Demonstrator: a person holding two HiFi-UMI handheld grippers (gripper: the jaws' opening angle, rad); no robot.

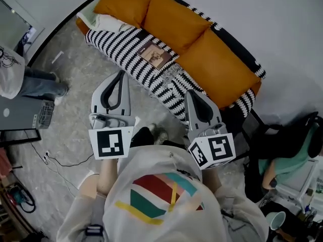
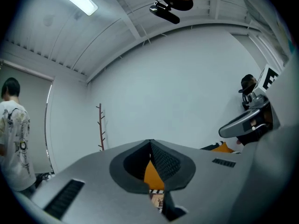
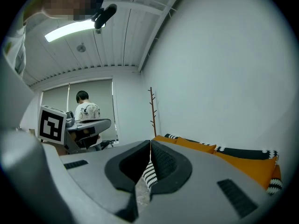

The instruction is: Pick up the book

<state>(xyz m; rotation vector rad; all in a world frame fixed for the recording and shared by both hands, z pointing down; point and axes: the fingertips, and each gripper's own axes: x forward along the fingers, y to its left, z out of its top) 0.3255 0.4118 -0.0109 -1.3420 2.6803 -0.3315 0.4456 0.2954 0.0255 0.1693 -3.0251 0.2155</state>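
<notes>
The book, with a brown picture cover, lies flat on a black-and-white striped blanket over the sofa seat, in front of orange cushions. My left gripper hangs shut and empty above the floor, short of the sofa's front edge and to the left of the book. My right gripper is shut and empty too, over the blanket's near edge to the right of the book. In the left gripper view a sliver of the book shows under the closed jaws. The right gripper view shows striped blanket below its closed jaws.
A person stands at the left by a computer case, with cables on the floor. Another person sits at the right. A bare coat tree stands by the white wall.
</notes>
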